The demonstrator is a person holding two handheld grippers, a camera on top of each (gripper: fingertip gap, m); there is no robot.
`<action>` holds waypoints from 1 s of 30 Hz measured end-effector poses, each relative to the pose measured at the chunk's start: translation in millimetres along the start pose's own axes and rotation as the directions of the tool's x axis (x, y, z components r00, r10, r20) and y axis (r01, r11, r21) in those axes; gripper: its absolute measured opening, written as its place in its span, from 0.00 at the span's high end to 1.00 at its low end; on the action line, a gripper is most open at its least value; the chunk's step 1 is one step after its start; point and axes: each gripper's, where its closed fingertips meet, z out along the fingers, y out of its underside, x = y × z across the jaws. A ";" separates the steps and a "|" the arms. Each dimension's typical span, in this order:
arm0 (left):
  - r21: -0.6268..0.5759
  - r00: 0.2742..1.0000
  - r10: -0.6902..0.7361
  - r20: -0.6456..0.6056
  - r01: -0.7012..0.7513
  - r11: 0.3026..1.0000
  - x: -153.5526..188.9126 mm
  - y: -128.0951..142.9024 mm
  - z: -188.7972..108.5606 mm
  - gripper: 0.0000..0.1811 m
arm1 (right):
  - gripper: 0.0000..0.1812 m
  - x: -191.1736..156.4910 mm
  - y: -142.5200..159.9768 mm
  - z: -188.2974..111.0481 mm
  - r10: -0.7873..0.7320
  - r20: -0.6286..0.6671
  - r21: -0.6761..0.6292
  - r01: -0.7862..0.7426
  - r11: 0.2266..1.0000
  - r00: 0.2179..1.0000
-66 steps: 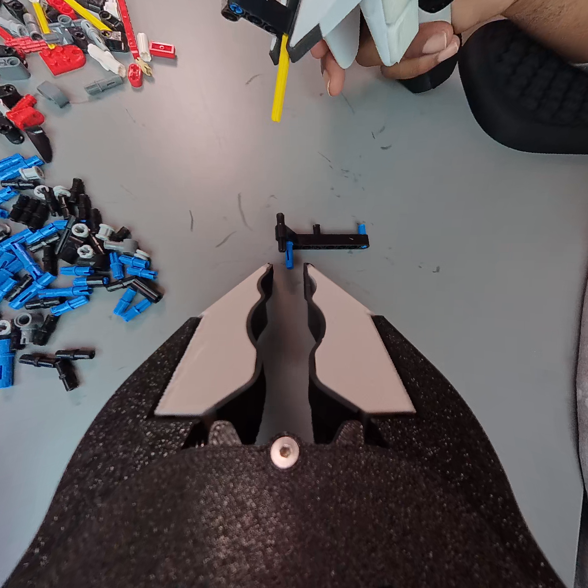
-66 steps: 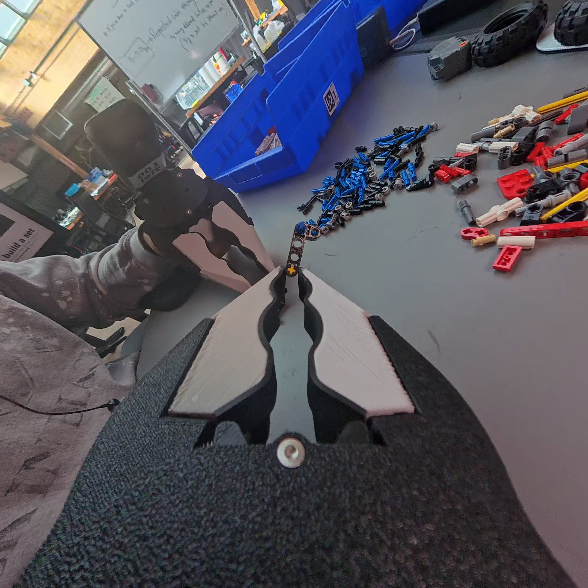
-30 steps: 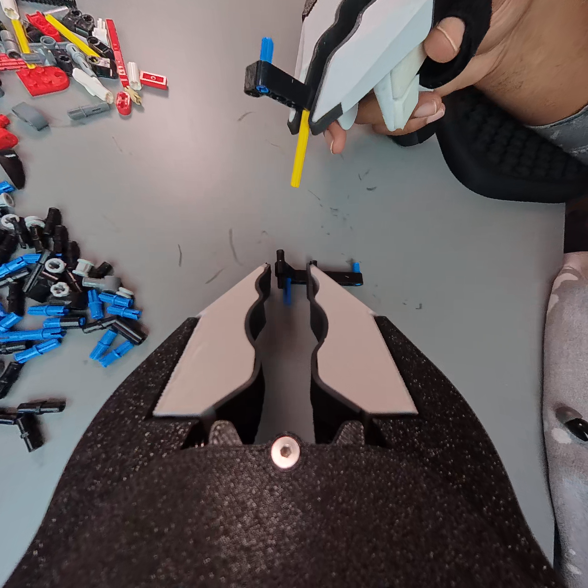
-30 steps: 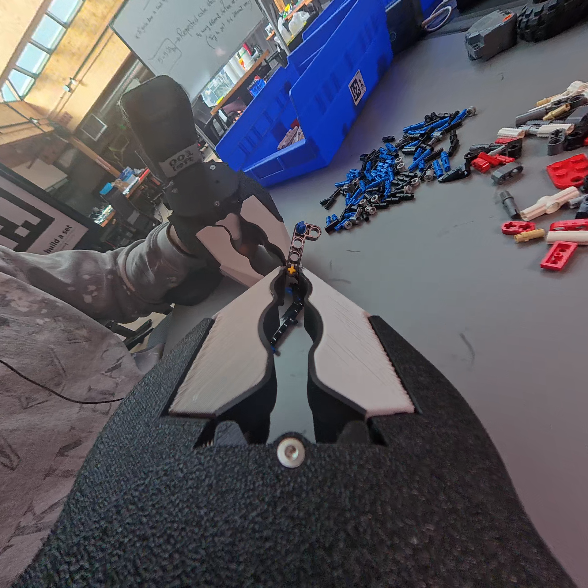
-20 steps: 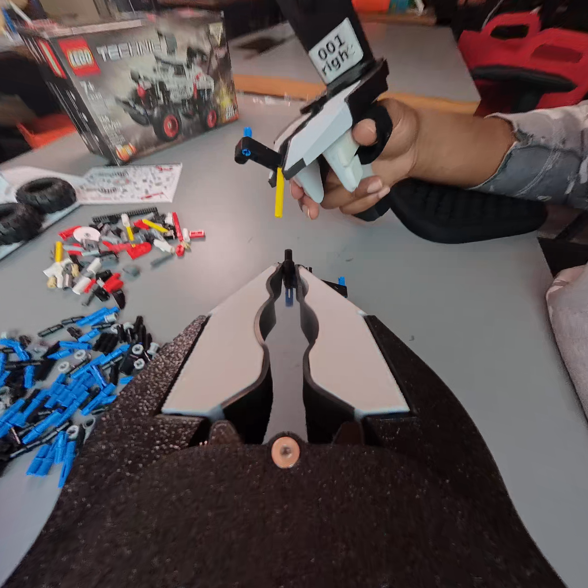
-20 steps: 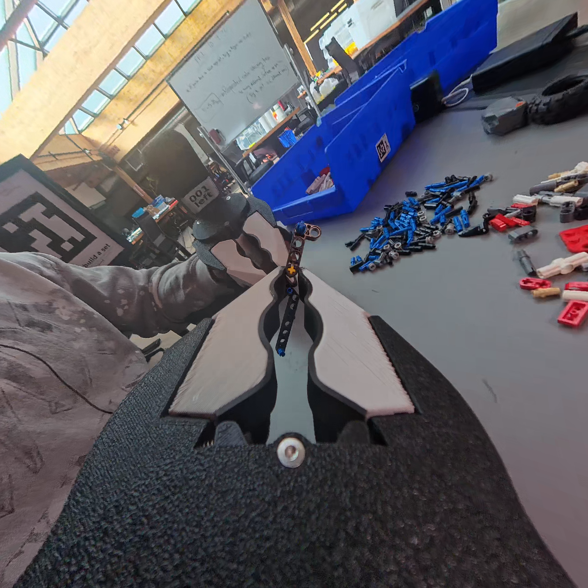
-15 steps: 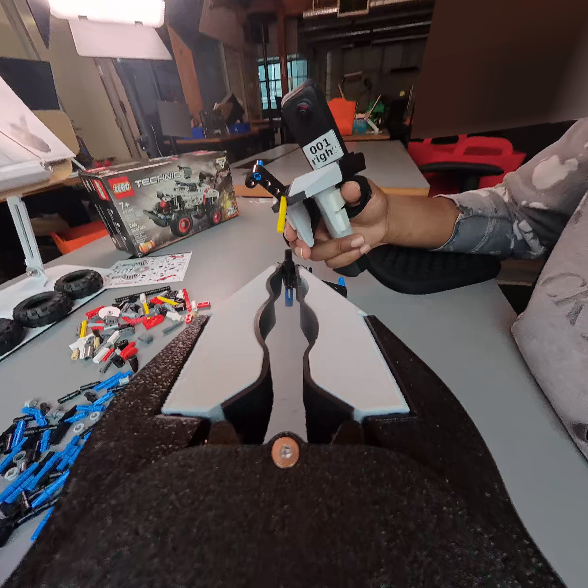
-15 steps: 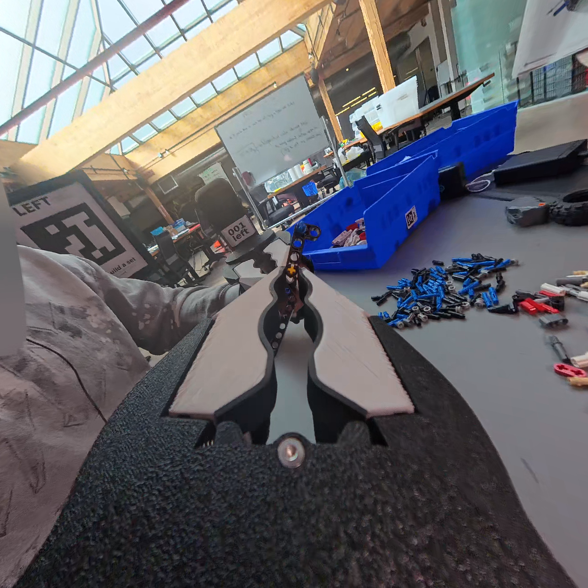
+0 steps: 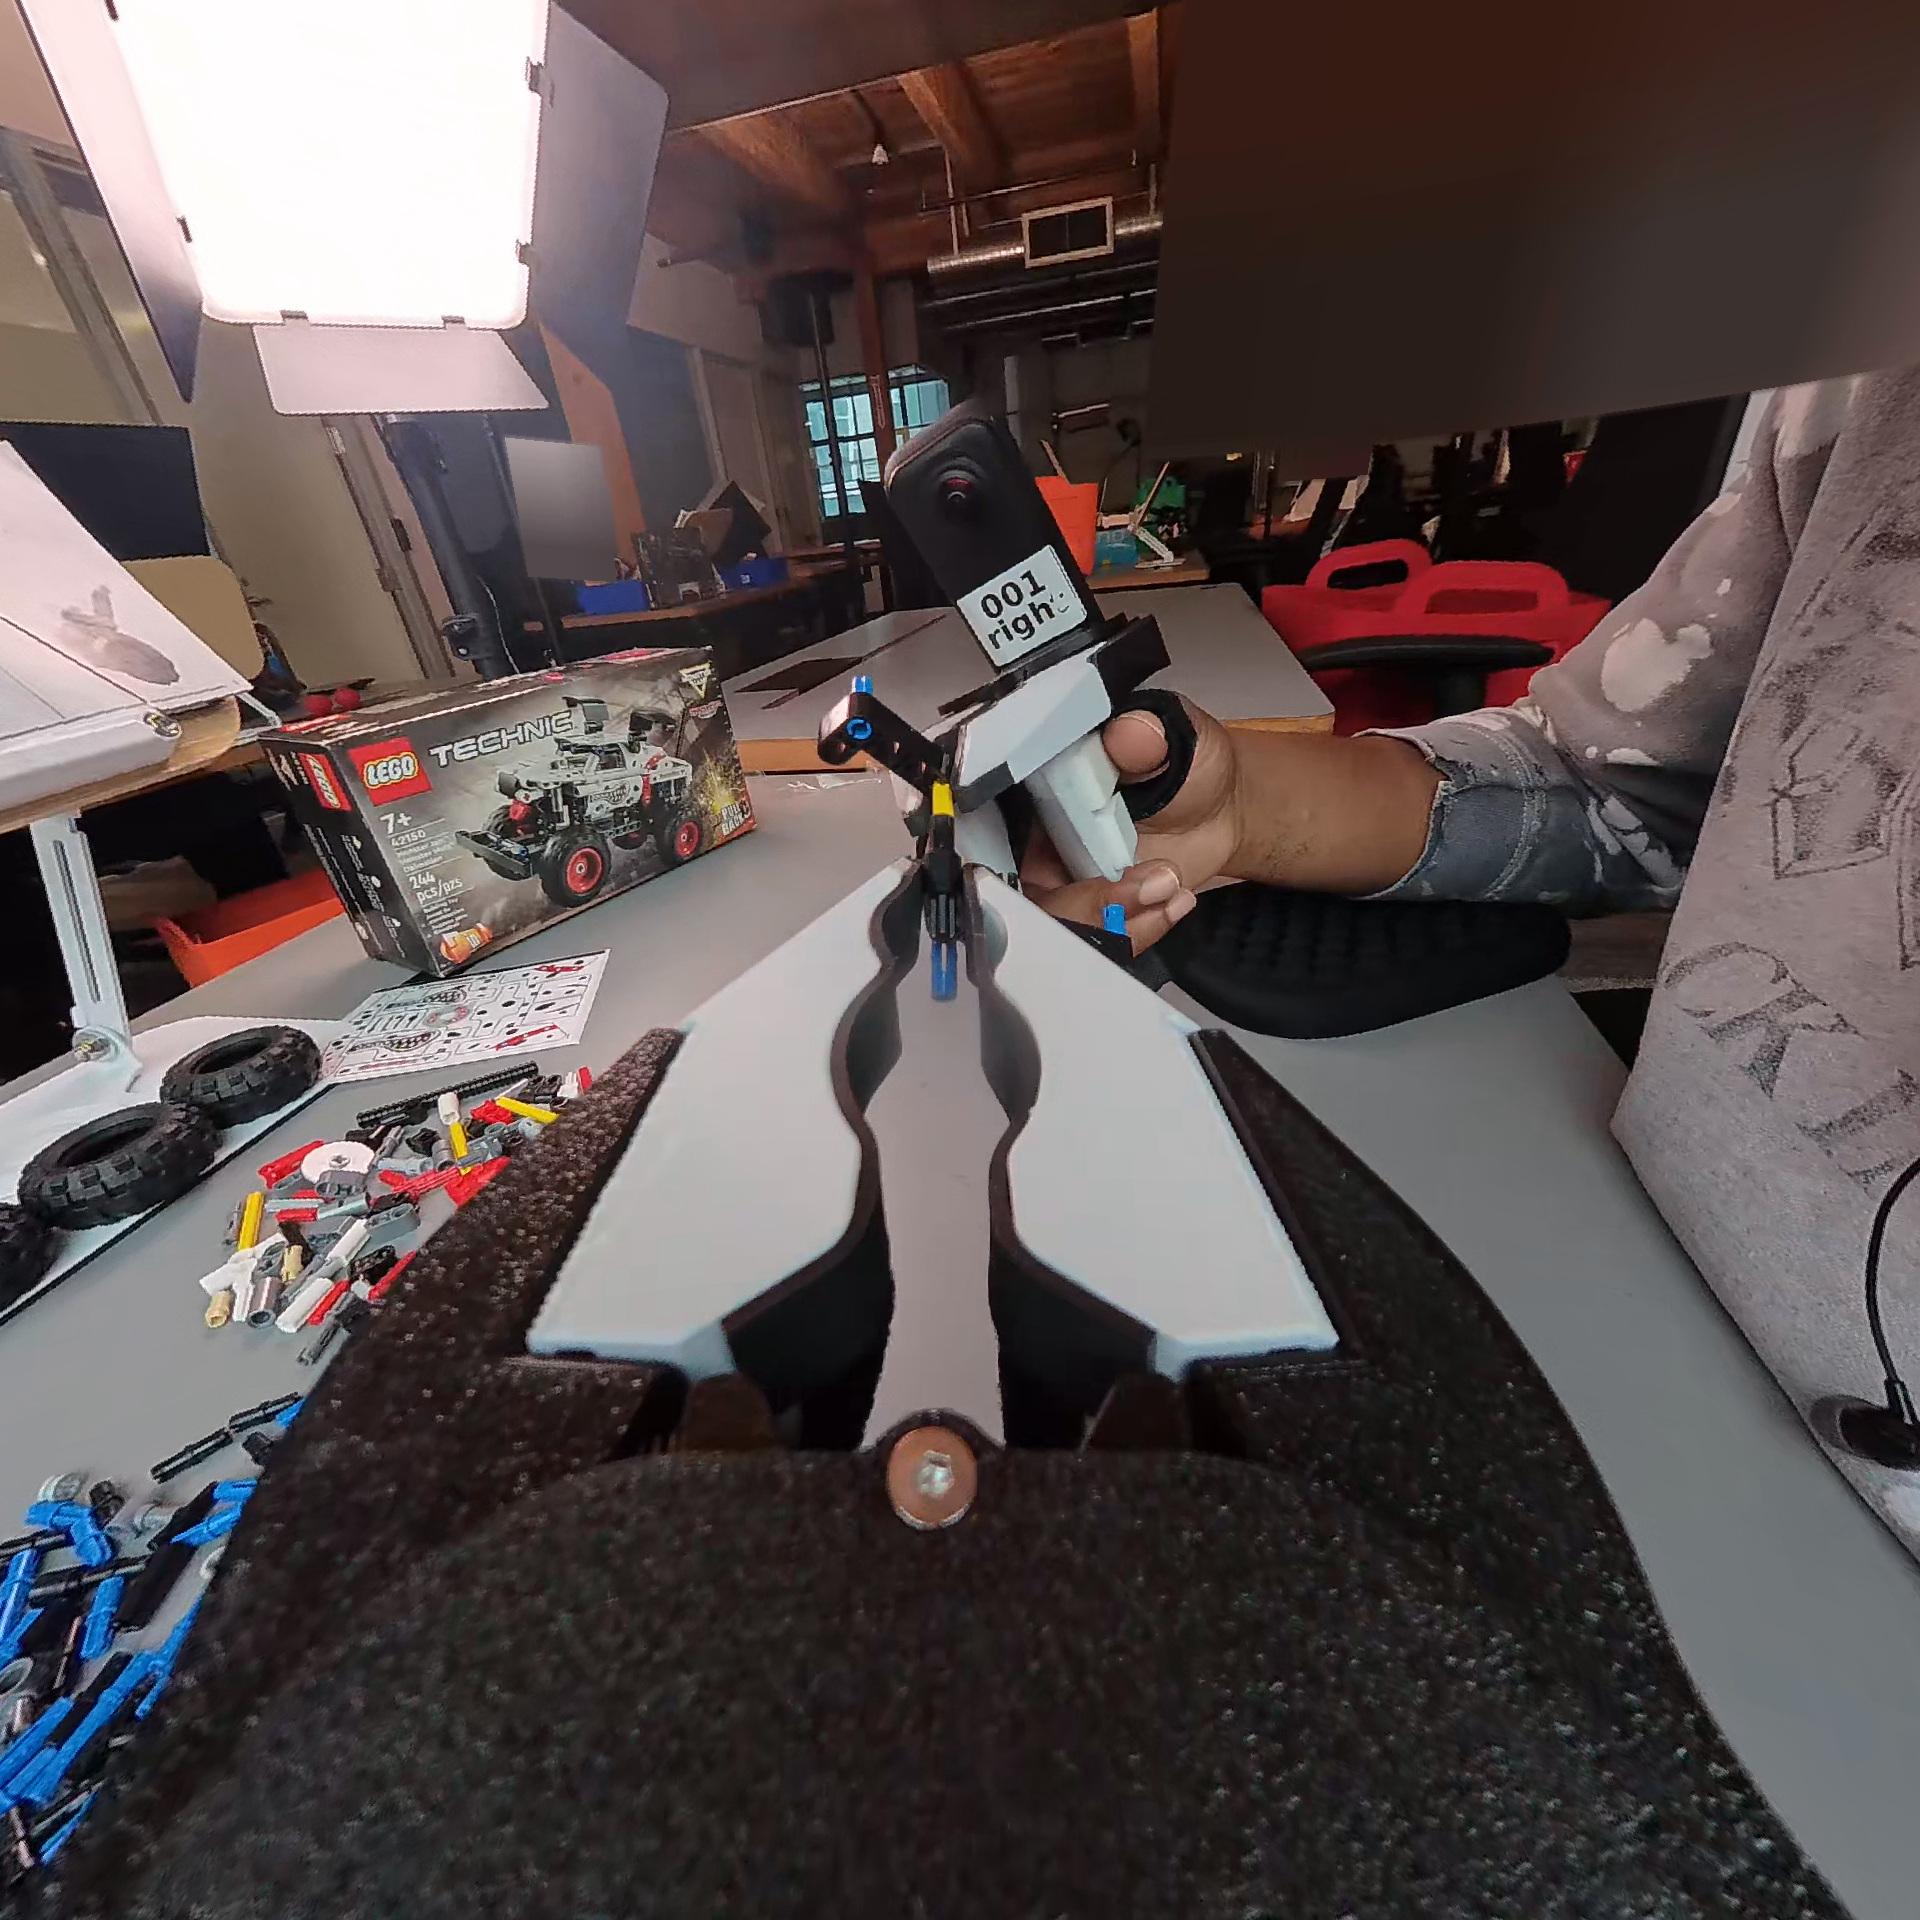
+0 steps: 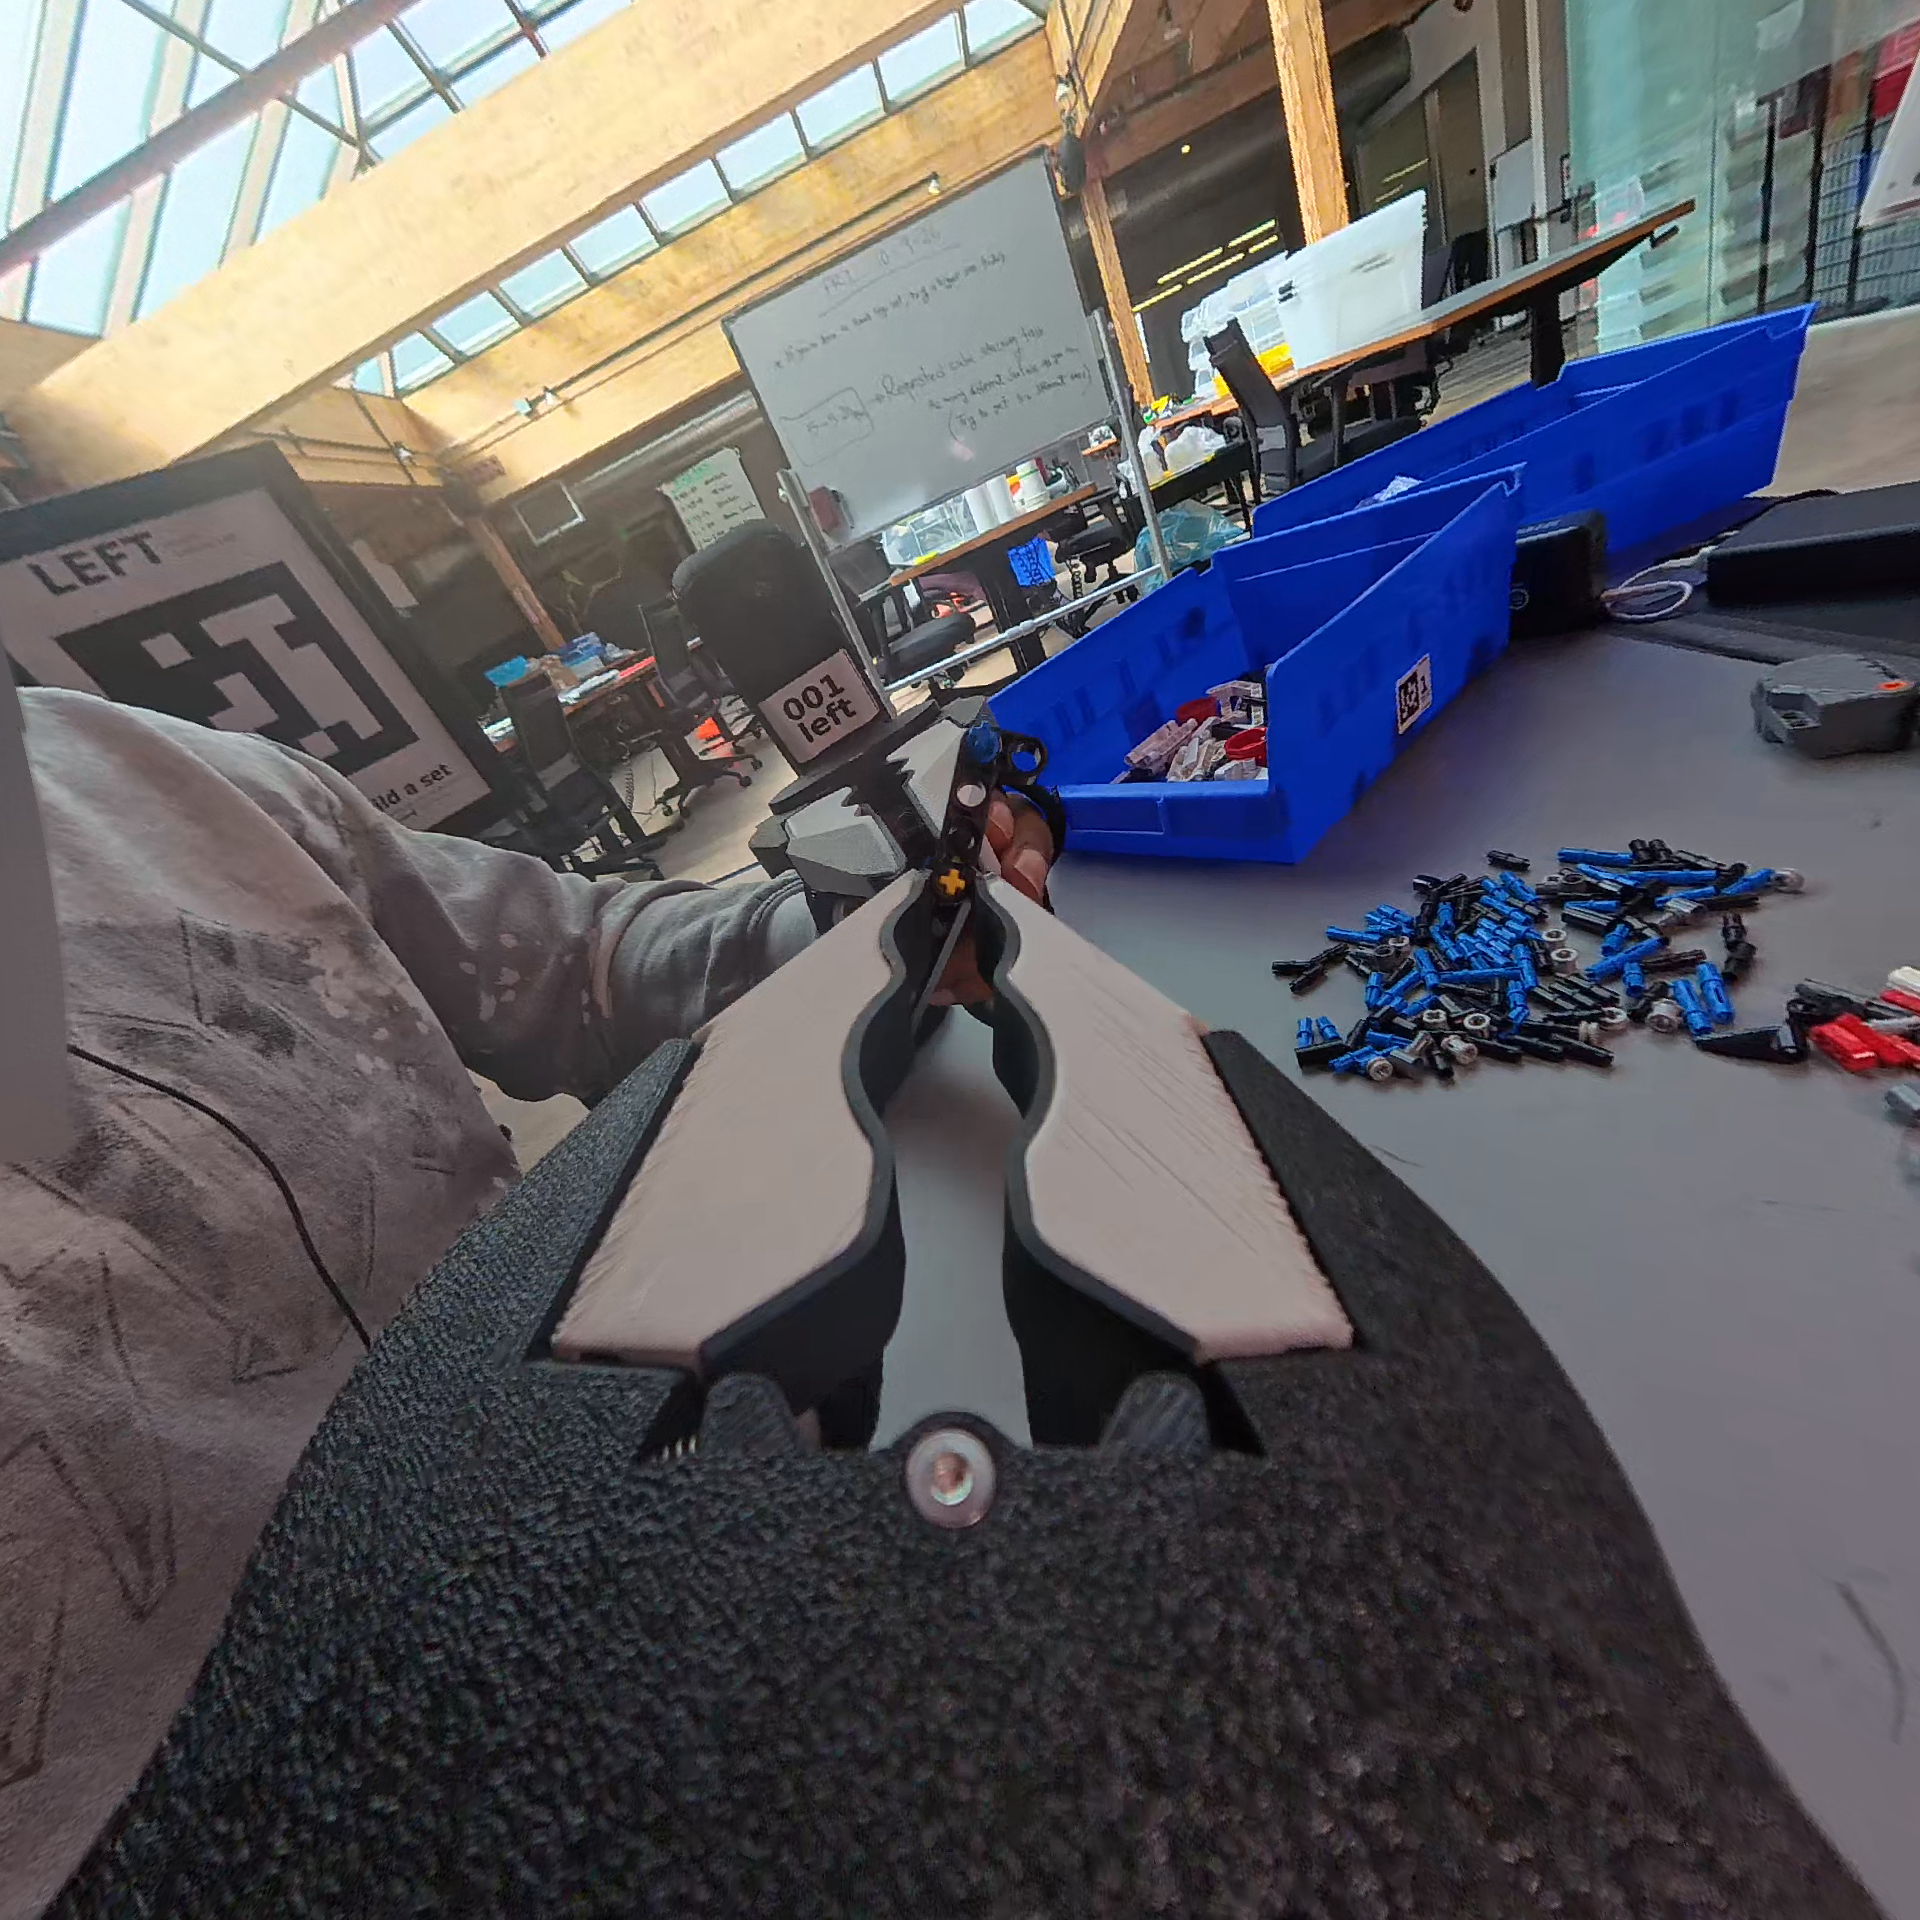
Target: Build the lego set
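Observation:
My left gripper [image 9: 943,883] is shut on a short black beam [image 9: 941,912] with a blue pin [image 9: 943,971] hanging below it, and holds it above the grey table [image 9: 1403,1195]. My right gripper [image 10: 951,899] is shut on a black holed beam [image 10: 968,805] with a yellow axle [image 9: 940,802] through it. The two grippers face each other tip to tip. In the left wrist view the right gripper [image 9: 951,771] sits just above my fingertips, and the yellow axle meets the left beam's top. In the right wrist view the left gripper [image 10: 894,831] is right behind the beam.
A set box [image 9: 520,800], sticker sheet [image 9: 468,1013] and black tyres [image 9: 244,1070] lie at the left. A mixed pile of red, yellow and grey parts [image 9: 343,1205] and a pile of blue and black pins [image 10: 1538,966] lie on the table. Blue bins [image 10: 1351,675] stand behind; a black wrist pad [image 9: 1351,956] lies under the right hand. Both grippers' tips are close together, under 4 cm apart.
My left gripper closed on the black beam that lay on the table and lifted it. Both grippers tilted up from the table and came together, bringing the two pieces into line.

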 end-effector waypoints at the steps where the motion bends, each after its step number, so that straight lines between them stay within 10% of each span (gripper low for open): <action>1: -0.009 1.000 0.003 0.002 -0.003 1.000 0.0 1.3 0.4 0.96 | 0.96 0.1 1.5 0.5 -0.003 -0.001 -0.008 0.003 1.000 1.000; 30: -0.087 0.998 -0.011 0.059 0.016 0.996 -2.1 13.1 6.6 0.96 | 0.91 8.5 23.0 12.3 0.077 -0.039 -0.077 -0.079 0.994 0.996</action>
